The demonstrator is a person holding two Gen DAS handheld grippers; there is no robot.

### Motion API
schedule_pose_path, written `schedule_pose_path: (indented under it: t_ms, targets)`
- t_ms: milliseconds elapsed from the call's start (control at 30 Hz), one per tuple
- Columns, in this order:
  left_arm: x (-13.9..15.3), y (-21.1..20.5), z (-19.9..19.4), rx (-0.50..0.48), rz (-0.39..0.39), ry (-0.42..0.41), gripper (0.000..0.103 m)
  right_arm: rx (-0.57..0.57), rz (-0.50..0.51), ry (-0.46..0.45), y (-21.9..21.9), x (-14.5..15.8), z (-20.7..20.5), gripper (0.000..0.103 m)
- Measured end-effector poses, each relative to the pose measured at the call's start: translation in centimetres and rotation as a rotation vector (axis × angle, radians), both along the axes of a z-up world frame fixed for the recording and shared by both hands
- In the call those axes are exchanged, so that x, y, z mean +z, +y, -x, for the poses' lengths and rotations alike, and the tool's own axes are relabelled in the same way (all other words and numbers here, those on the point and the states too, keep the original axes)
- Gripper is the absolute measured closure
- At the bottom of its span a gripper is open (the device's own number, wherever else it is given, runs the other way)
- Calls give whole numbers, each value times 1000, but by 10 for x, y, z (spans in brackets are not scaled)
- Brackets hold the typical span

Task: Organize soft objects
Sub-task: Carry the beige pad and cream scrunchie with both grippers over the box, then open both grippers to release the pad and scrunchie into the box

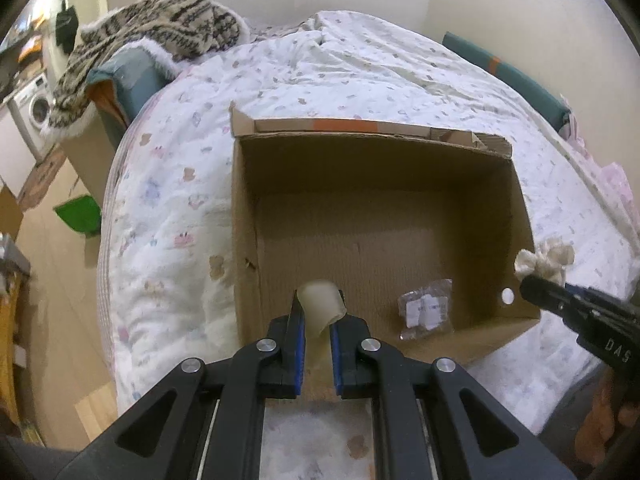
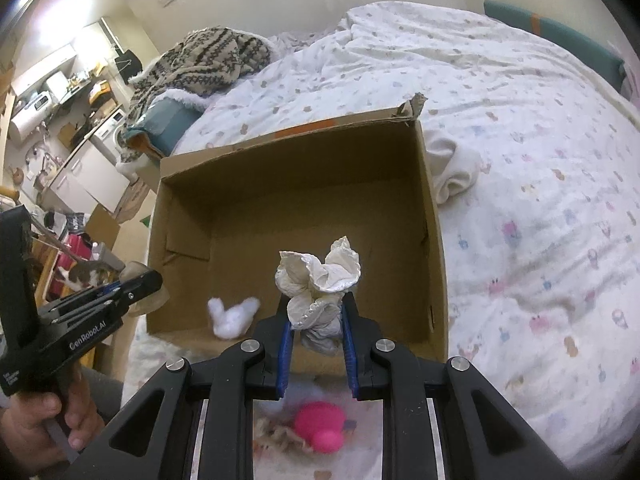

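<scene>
Cloth pinched btwn right fingers, over box

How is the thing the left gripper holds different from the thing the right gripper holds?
The left gripper holds a smooth cream piece; the right gripper holds a crumpled grey-white wad. The piece is small and plain; the wad is bigger and bunched, bulging above the fingers. Both are pinched over the cardboard box.

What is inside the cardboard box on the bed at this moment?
On the floor of the cardboard box lies a small clear packet; the right wrist view shows it only as a white blur. The near strip of the floor is covered by the grippers and their loads.
</scene>
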State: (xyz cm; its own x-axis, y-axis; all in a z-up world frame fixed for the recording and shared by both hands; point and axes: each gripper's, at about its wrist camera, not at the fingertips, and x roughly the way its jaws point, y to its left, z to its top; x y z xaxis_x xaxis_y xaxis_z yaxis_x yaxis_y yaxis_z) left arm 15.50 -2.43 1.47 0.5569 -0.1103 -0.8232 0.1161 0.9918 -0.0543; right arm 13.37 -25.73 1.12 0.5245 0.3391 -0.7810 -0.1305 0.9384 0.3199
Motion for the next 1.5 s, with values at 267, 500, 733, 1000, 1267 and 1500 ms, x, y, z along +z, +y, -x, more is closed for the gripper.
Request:
schedule_pose_path:
  t_ms: [267,500,733,1000,1267,1500]
  targets:
    - [-21,-4,-2,8,-38,-14,93,-8,21,28,5,-23,-6,80]
    - [-35,-1,-7,17,-40,-19,92,3,28,78,10,-36,-8,80]
    - [-40,-4,-8,12,-35,-7,91,4,37,95,11,-41,-8,80]
    - [-41,0,-10,28,-15,0,86,7,49,111,14,-45,-12,80]
    - [-43,-1,-10,32,-6,15,83,6,46,107,16,-45,-13,79]
    - [-42,-3,-7,23,-15,7,81,5,41,113,14,-47,-13,77]
